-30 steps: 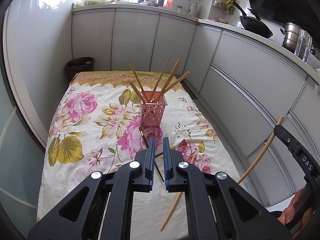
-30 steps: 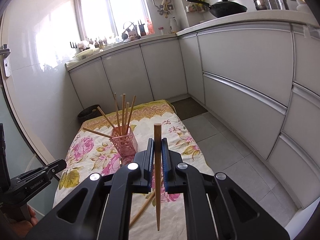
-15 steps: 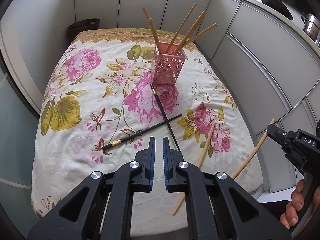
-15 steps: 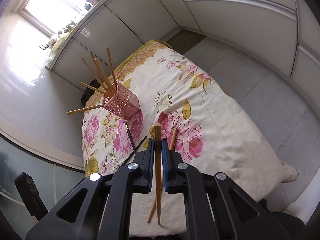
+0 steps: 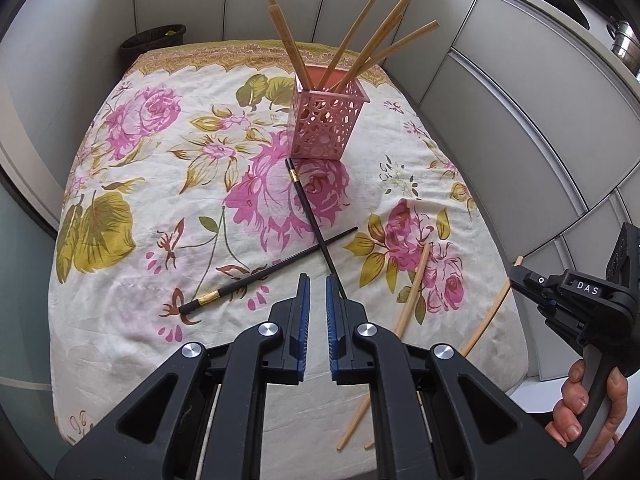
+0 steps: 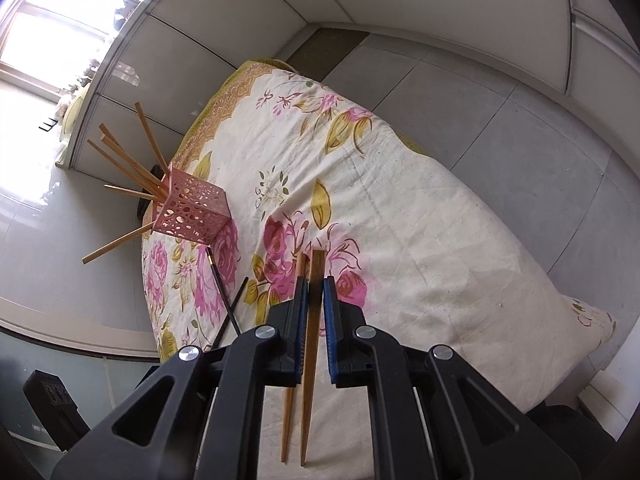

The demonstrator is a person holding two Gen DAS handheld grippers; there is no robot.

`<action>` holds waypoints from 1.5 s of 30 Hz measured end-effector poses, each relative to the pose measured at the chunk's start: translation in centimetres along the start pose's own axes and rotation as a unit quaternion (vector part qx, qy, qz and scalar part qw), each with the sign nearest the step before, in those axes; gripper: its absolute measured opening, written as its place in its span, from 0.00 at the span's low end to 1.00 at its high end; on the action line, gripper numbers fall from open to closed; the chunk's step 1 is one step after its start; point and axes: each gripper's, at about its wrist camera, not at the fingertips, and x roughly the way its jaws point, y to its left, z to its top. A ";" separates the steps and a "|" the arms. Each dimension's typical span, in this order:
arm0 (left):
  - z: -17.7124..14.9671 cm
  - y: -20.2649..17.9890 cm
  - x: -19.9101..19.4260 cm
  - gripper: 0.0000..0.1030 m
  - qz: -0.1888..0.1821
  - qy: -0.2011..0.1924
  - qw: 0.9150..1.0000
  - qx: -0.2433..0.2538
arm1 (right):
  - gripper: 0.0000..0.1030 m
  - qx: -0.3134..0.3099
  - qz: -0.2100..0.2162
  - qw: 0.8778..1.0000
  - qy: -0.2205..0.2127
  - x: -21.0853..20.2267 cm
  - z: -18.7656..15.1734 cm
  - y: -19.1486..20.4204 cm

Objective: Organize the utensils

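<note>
A pink perforated holder [image 5: 328, 120] [image 6: 196, 208] with several wooden chopsticks stands at the far middle of the flowered cloth [image 5: 132, 344]. Two black chopsticks [image 5: 312, 220] [image 6: 224, 296] lie crossed in front of it. One wooden chopstick [image 5: 412, 292] [image 6: 292, 380] lies loose near the front right. My left gripper [image 5: 316, 280] hovers over the crossed black pair, shut with nothing between its fingers. My right gripper [image 6: 316, 280] [image 5: 514, 276] is shut on another wooden chopstick [image 6: 314, 320] [image 5: 488, 316], held just above and alongside the loose one.
A dark bin [image 5: 154, 38] stands beyond the table's far left corner. White cabinets [image 5: 500, 100] run along the right, with grey floor [image 6: 520, 160] between them and the table edge. A person's hand [image 5: 580, 400] grips the right handle.
Both grippers have come down toward the cloth and tipped more steeply downward. The right one has rolled, keeping its wooden chopstick, and now sits over the loose wooden chopstick.
</note>
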 end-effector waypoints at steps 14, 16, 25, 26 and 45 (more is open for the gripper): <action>1.4 -0.1 3.2 0.30 -0.026 0.053 0.998 -0.006 | 0.09 0.015 -0.012 0.999 0.041 2.1 0.5 -1.1; 1.4 -0.3 3.2 0.34 -0.023 0.052 0.998 -0.003 | 0.11 0.016 -0.011 0.999 0.047 2.3 0.5 -1.1; 1.5 -0.1 1.8 0.65 0.003 0.022 1.000 0.008 | 0.56 0.001 0.001 0.999 0.039 2.0 0.6 -0.2; 1.5 0.0 1.7 0.65 0.005 0.020 1.000 0.006 | 0.58 -0.003 -0.001 0.999 0.037 1.9 0.6 -0.1; 6.6 -0.4 8.1 0.29 0.018 0.060 0.998 -0.007 | 0.66 0.049 -0.022 0.998 0.037 1.2 1.6 -2.4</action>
